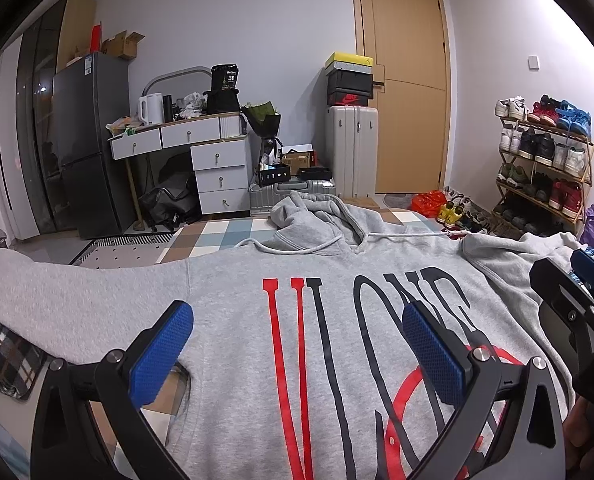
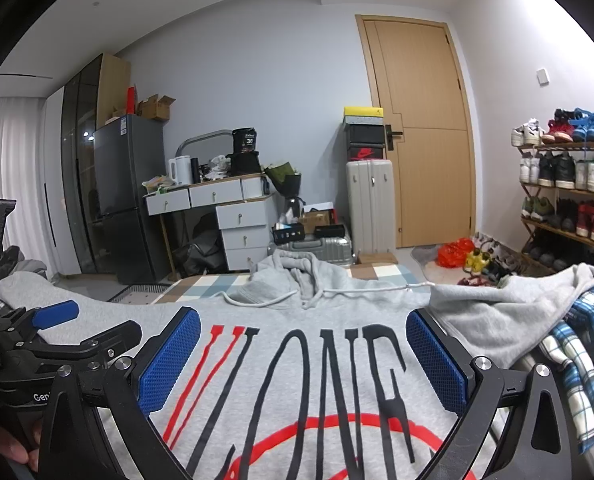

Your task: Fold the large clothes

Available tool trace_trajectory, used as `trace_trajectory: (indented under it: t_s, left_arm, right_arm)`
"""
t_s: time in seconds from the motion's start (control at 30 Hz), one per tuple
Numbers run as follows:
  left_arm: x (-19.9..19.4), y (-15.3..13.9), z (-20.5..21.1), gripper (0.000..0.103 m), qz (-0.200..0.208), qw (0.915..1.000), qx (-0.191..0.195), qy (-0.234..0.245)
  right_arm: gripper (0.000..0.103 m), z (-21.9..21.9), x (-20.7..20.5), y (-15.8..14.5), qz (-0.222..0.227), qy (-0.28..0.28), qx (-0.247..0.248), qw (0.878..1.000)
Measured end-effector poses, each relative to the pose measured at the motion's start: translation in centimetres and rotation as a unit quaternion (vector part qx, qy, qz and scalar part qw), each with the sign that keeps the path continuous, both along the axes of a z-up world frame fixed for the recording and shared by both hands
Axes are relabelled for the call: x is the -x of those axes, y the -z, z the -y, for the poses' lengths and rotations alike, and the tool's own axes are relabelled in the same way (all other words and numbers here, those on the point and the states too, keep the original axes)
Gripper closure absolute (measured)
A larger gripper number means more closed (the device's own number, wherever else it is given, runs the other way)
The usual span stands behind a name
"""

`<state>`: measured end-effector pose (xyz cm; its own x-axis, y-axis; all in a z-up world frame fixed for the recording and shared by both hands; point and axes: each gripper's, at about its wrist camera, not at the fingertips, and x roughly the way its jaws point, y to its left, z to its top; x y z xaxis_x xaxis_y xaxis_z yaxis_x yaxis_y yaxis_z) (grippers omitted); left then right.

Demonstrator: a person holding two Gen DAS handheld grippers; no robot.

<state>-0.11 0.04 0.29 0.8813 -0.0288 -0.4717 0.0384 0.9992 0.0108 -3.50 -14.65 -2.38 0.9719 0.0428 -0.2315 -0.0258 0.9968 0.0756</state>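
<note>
A grey hoodie (image 1: pixel 233 320) with red and black lettering lies face up on the bed, hood (image 1: pixel 317 212) at the far end. Its left sleeve (image 1: pixel 57 292) stretches out flat; the right sleeve (image 2: pixel 497 312) is bunched over the shoulder. My left gripper (image 1: pixel 297 344) hovers open over the chest print, nothing between its blue pads. In the right wrist view the hoodie (image 2: pixel 297 360) fills the foreground and my right gripper (image 2: pixel 303 356) is open above the lettering. Each gripper shows in the other's view: the right gripper (image 1: pixel 577 300) at the right edge, the left gripper (image 2: pixel 57 332) at the left.
A checked blanket (image 1: pixel 225 236) covers the bed. A blue plaid garment (image 2: pixel 577 360) lies to the right, a dark plaid cloth (image 1: pixel 5 352) to the left. Beyond the bed stand a fridge (image 1: pixel 89 140), a cluttered desk (image 1: pixel 185 136), suitcases (image 1: pixel 351 152), a door and a shoe rack (image 1: pixel 545 160).
</note>
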Motion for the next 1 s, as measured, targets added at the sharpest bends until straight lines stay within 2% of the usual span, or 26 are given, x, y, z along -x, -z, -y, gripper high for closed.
trace_trajectory:
  t_s: [0.77,1.0]
  left_arm:
    - [0.3,0.6,0.0,0.001,-0.002,1.0000,-0.003,-0.001]
    - [0.1,1.0,0.0,0.001,-0.009,0.9999,-0.005,0.000]
  right_arm:
    - [0.000,0.0,0.0,0.3,-0.004,-0.001,-0.002,1.000]
    - [0.000,1.7,-0.1,-0.2,-0.003,0.011,-0.022,1.000]
